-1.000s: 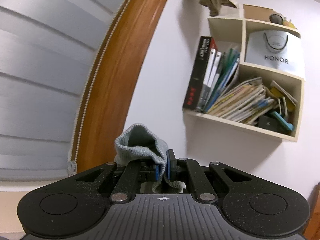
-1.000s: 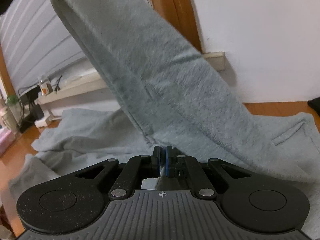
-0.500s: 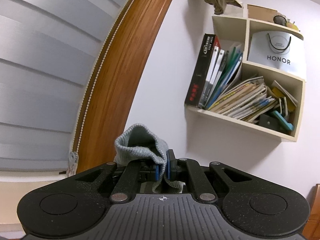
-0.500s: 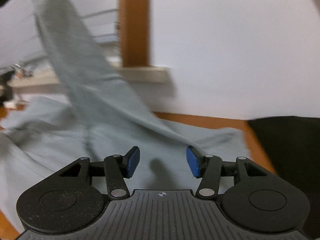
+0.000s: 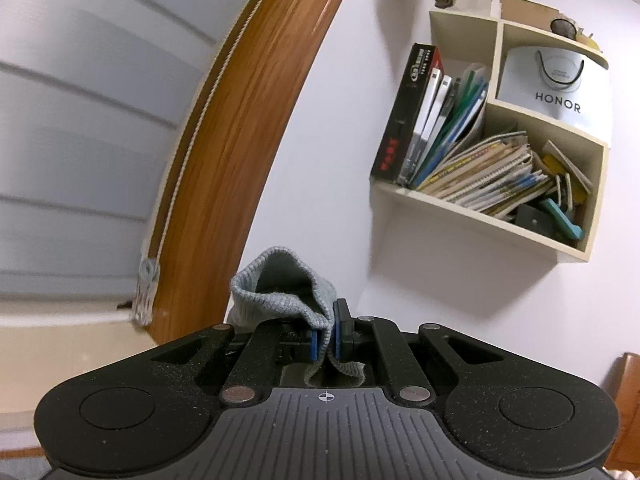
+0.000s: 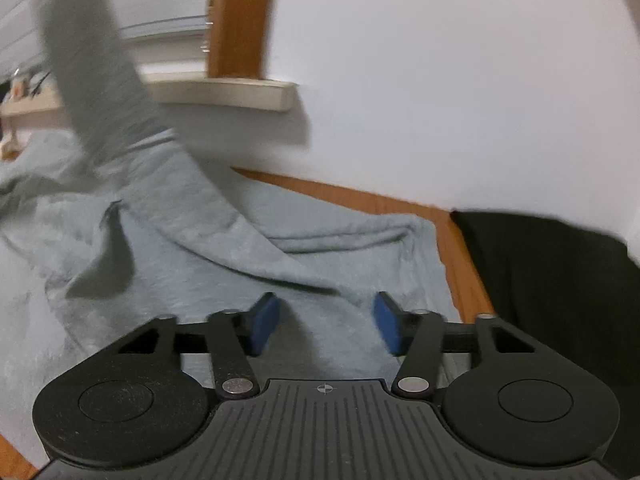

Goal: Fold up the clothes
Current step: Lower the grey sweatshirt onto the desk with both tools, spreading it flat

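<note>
Left gripper (image 5: 329,335): blue pads clamped on ribbed cuff of pale grey-blue knit garment (image 5: 288,292), raised high toward white wall. Right gripper (image 6: 325,325): pads spread wide, nothing between, low over same garment (image 6: 224,264) spread on wooden table (image 6: 452,240); one strip of cloth rising up to upper left, blurred. Black fabric (image 6: 560,280) at right table edge. Cream wall shelf (image 5: 472,216) with books; wooden window frame (image 5: 248,128); white blinds (image 5: 92,120).
</note>
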Tool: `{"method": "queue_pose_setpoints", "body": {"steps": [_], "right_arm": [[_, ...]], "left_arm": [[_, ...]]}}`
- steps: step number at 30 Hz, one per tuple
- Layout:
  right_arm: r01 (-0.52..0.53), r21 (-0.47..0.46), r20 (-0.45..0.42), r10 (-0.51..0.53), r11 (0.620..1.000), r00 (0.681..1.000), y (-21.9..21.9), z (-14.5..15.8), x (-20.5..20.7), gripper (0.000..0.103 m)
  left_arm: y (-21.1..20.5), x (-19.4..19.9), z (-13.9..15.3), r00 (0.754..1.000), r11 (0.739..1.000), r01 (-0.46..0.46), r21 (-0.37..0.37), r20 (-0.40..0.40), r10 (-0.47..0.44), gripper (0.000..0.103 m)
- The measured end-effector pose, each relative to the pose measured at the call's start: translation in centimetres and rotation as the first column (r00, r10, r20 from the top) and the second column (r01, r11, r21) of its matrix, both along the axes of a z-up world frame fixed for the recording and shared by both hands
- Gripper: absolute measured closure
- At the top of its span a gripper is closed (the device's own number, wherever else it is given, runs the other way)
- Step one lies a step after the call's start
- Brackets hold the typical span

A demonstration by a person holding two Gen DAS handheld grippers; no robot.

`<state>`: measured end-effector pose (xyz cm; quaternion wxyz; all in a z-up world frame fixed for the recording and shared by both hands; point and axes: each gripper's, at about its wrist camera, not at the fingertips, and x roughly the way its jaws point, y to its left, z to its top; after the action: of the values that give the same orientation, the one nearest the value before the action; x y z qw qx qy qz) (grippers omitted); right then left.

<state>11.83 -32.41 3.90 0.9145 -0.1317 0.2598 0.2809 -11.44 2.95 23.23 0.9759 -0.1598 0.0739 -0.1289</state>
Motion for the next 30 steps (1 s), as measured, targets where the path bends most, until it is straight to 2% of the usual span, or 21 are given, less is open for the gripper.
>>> {"method": "queue_pose_setpoints", "body": {"steps": [1,2,3,9,14,16,17,19,20,21,24,26,28,30], "right_arm": [[0.007,0.006,-0.017,-0.007,1.0,1.0,-0.4,-0.1,0.2,0.077],[0.01,0.013,-0.037,-0.009,1.0,0.999,-0.8,-0.2,0.4,0.095],[0.016,0.026,-0.045,-0.015,1.0,0.999,-1.3,-0.2,0.5,0.1],[0.057,0.095,-0.015,-0.056,0.994,0.998,-3.6,0.4,-0.1,0.102],[0.036,0.057,-0.029,-0.034,0.998,0.999,-3.7,0.3,0.0,0.102],[0.01,0.018,-0.035,-0.009,1.0,0.999,-3.1,0.1,0.0,0.098],[-0.003,-0.001,-0.039,0.003,1.0,0.999,-2.9,-0.1,0.1,0.093],[-0.021,-0.038,-0.022,0.021,0.999,1.0,-2.1,0.0,0.0,0.078],[-0.029,-0.056,-0.011,0.029,0.998,1.0,-1.7,0.0,-0.1,0.062],[-0.037,-0.074,0.0,0.037,0.997,0.999,-1.2,0.0,-0.1,0.051],[-0.058,-0.129,0.032,0.063,0.99,0.998,0.0,0.1,-0.3,0.049],[-0.039,-0.131,0.043,0.045,0.991,0.998,0.3,0.3,0.1,0.049],[-0.028,-0.115,0.025,0.032,0.993,0.999,0.1,0.3,0.5,0.055],[-0.039,-0.095,-0.001,0.039,0.995,0.999,-0.1,0.2,0.5,0.098]], "left_arm": [[0.3,-0.4,-0.3,1.0,1.0,0.007,-0.004,-0.003,-0.007,0.095],[0.6,-0.9,-0.7,1.0,1.0,0.012,-0.007,-0.006,-0.012,0.095],[0.9,-1.5,-1.0,1.0,1.0,0.013,-0.006,-0.01,-0.013,0.095],[3.3,-4.8,-2.6,0.999,1.0,-0.005,-0.021,-0.047,0.004,0.095],[4.8,-5.9,-2.2,0.998,0.999,-0.042,-0.023,-0.048,0.041,0.095],[5.0,-5.9,-1.9,0.998,0.999,-0.047,-0.018,-0.048,0.047,0.095],[4.9,-5.9,-1.8,0.998,0.999,-0.047,-0.016,-0.047,0.046,0.095],[4.8,-5.7,-1.6,0.998,0.999,-0.045,-0.015,-0.044,0.044,0.095],[4.8,-5.7,-1.5,0.998,0.999,-0.044,-0.015,-0.042,0.043,0.095],[4.7,-5.6,-1.4,0.998,0.999,-0.043,-0.016,-0.04,0.042,0.095],[4.2,-5.5,-0.9,0.999,0.999,-0.035,-0.01,-0.033,0.034,0.095],[3.8,-5.6,-0.7,0.999,1.0,-0.022,-0.003,-0.028,0.022,0.095],[3.7,-5.9,-0.7,1.0,1.0,-0.013,-0.002,-0.026,0.012,0.095],[3.6,-6.3,-0.9,1.0,1.0,-0.016,0.001,-0.02,0.016,0.095]]}}
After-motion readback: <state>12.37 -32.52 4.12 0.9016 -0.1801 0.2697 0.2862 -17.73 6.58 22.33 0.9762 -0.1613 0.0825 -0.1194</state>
